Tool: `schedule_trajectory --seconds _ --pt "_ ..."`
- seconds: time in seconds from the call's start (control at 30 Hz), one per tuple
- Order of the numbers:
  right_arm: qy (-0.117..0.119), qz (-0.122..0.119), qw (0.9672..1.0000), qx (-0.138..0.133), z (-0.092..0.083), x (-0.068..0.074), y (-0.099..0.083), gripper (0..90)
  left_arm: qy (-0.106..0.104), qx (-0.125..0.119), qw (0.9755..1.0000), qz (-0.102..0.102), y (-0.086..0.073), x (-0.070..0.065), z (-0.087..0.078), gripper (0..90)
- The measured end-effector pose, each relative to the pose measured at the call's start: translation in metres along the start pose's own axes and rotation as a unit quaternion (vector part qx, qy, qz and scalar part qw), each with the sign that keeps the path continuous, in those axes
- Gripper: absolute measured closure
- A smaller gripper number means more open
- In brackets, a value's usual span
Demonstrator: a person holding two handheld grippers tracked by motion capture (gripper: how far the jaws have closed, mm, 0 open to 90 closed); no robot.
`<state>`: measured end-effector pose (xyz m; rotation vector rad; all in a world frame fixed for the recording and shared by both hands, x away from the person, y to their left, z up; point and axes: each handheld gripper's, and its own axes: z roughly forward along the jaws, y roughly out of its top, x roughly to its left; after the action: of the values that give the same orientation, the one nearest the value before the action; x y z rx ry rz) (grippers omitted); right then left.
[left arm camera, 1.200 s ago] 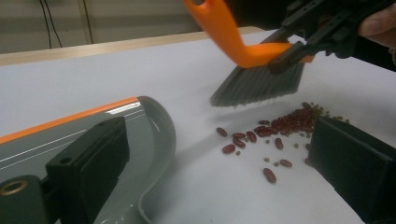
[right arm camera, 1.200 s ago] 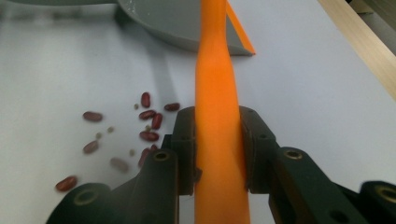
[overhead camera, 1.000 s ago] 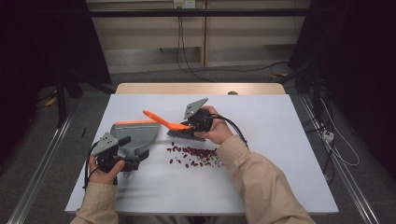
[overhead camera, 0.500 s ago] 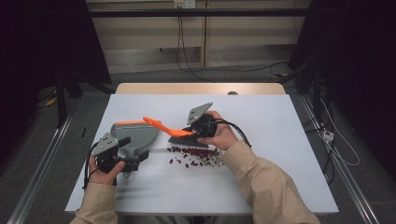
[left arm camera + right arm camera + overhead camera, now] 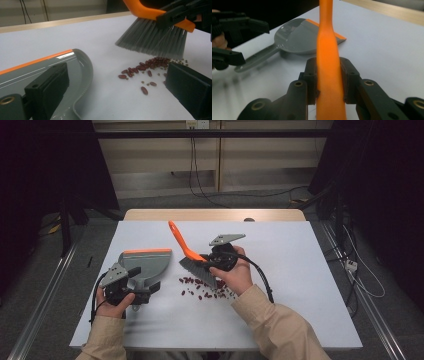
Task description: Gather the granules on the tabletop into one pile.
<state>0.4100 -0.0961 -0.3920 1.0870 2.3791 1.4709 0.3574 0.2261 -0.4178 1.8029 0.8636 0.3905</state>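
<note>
A brush (image 5: 192, 259) with an orange handle and grey bristles is held by my right gripper (image 5: 214, 262), whose jaws are shut on the handle (image 5: 327, 45). The bristles (image 5: 152, 40) hang just over the far side of a scatter of dark red beans (image 5: 205, 287). A grey dustpan (image 5: 145, 262) with an orange lip lies flat to the left of the beans. My left gripper (image 5: 142, 287) stands open at the dustpan's handle end, one jaw over the pan (image 5: 77, 62), the other beside the beans (image 5: 145, 67).
The white table (image 5: 300, 270) runs wide to the right and toward the back. A wooden strip (image 5: 215, 215) edges its far side. Cables trail from both grippers. Dark floor and metal rails lie beyond the table's sides.
The right gripper has swung the brush: its handle rose from lying low toward the left to pointing up and back, and the bristles came down close to the beans. The left gripper stayed put.
</note>
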Motion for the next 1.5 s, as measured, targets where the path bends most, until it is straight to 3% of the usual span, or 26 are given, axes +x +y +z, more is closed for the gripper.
schedule_trajectory --seconds 0.13,0.23,0.37,0.47,0.53,0.73,0.97,1.07,1.17,1.27,1.3,1.5 --pt "-0.016 0.016 0.9997 -0.001 0.004 0.010 -0.005 71.1 0.000 0.000 1.0000 0.001 0.000 0.000 0.000 5.1" --pt "-0.008 0.041 0.9991 -0.012 0.007 0.015 -0.007 71.1 0.000 0.002 1.0000 0.002 0.000 0.000 0.000 5.1" --pt "-0.015 0.037 0.9991 -0.011 0.012 0.024 -0.005 71.1 0.002 -0.003 1.0000 0.000 0.001 0.001 -0.001 5.1" --pt "-0.001 0.051 0.9986 -0.014 0.017 0.029 -0.004 71.1 0.003 -0.003 1.0000 0.001 0.001 0.001 -0.002 5.1" --pt "-0.005 0.042 0.9990 -0.012 0.020 0.033 -0.004 71.1 0.003 -0.004 1.0000 0.002 0.001 0.001 -0.002 5.1" --pt "-0.009 0.049 0.9987 -0.006 0.030 0.040 -0.006 71.1 0.004 -0.003 1.0000 0.001 0.001 0.002 -0.003 5.1" --pt "-0.007 0.079 0.9967 -0.018 0.036 0.049 -0.008 71.1 0.005 -0.007 1.0000 0.004 0.002 0.002 -0.004 5.1" --pt "-0.009 0.089 0.9959 -0.016 0.043 0.049 -0.011 71.1 0.007 -0.007 0.9999 0.003 0.002 0.003 -0.005 5.1" --pt "-0.004 0.126 0.9920 -0.010 0.052 0.046 -0.017 71.1 0.006 -0.008 0.9999 0.002 0.002 0.003 -0.005 5.1" --pt "-0.019 0.130 0.9912 0.007 0.062 0.044 -0.024 71.1 0.006 -0.008 0.9999 0.003 0.002 0.003 -0.005 5.1" --pt "-0.033 0.130 0.9909 0.008 0.062 0.043 -0.025 71.0 0.007 -0.010 0.9999 0.000 0.002 0.003 -0.005 5.1" --pt "-0.051 0.144 0.9879 0.025 0.055 0.034 -0.027 70.7 0.007 -0.006 0.9999 0.005 0.002 0.003 -0.005 5.1"
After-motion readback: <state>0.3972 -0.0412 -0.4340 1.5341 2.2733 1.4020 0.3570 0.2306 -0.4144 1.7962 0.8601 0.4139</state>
